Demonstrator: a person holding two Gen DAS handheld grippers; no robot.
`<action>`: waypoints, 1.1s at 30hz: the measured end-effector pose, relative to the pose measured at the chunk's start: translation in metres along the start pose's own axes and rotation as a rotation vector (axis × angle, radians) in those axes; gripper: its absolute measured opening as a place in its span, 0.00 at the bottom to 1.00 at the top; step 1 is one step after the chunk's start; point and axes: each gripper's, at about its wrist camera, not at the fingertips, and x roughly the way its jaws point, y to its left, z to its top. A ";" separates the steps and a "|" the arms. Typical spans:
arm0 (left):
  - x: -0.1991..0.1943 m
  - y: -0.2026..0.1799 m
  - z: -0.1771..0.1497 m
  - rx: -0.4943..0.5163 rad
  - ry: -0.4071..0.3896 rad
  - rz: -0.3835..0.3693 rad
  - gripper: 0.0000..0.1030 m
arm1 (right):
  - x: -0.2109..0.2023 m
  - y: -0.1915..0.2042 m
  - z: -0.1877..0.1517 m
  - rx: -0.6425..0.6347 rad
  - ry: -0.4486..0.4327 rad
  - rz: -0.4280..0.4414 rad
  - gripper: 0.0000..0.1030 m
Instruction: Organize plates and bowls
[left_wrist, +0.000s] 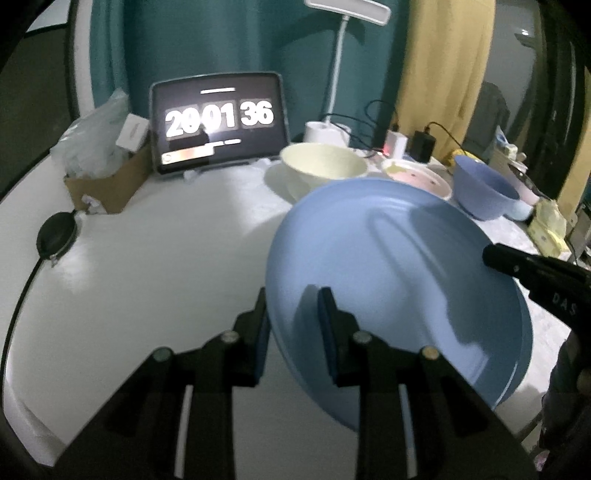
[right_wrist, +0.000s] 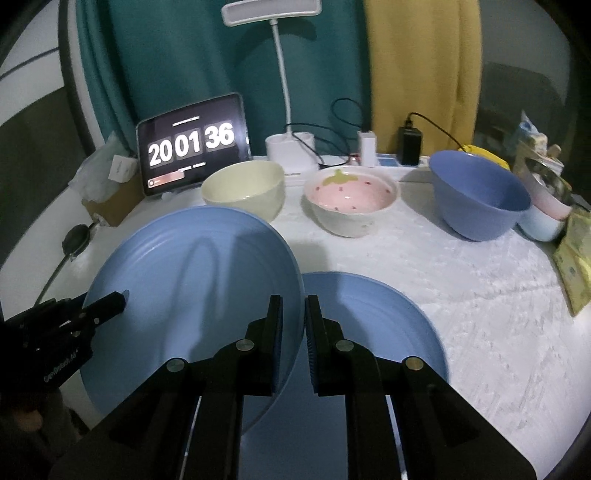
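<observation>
White table (right_wrist: 461, 295): fills the lower and middle field of both views; its rumpled cloth cover bears all the crockery.

Teal curtain (right_wrist: 192, 74) and yellow curtain (right_wrist: 417, 74): backdrop across the top of each frame.

Raised blue plate (right_wrist: 192, 295): lower left of the right wrist view and centre right of the left wrist view (left_wrist: 388, 258); tilted, held clear of the table by both grippers at opposite rims.

Second blue plate (right_wrist: 369, 321): lies flat at lower centre of the right wrist view, partly under the raised plate's right edge.

Blue bowl (right_wrist: 480, 195): upper right, tipped on its side against smaller pale bowls (right_wrist: 546, 218).

Tablet (right_wrist: 192, 144): upper left of centre, propped upright, showing clock digits.

Strawberry bowl (right_wrist: 351, 203): centre, upright, just right of the cream bowl.

Cream bowl (right_wrist: 243, 188): upright, behind the raised plate's far rim; in the left wrist view it sits on a pale plate (left_wrist: 277, 181).

Desk lamp (right_wrist: 280, 74): white, rising from its base behind the bowls.

Cardboard box (left_wrist: 107, 184): left edge, stuffed with clear plastic.

Right gripper (right_wrist: 293, 302): bottom centre; jaws nearly together, pinching the raised plate's right rim.

Left gripper (left_wrist: 293, 299): bottom centre of its own view; jaws narrowly apart, clamped on the plate's left rim.

Black disc with cable (left_wrist: 55, 236): left table edge.
</observation>
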 end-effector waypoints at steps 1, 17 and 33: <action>0.000 -0.003 0.000 0.004 0.000 -0.002 0.25 | -0.003 -0.004 -0.002 0.007 -0.003 -0.003 0.13; 0.006 -0.064 -0.010 0.089 0.035 -0.038 0.25 | -0.020 -0.060 -0.026 0.086 -0.010 -0.044 0.13; 0.027 -0.100 -0.018 0.146 0.093 -0.042 0.27 | -0.018 -0.093 -0.043 0.118 0.012 -0.076 0.13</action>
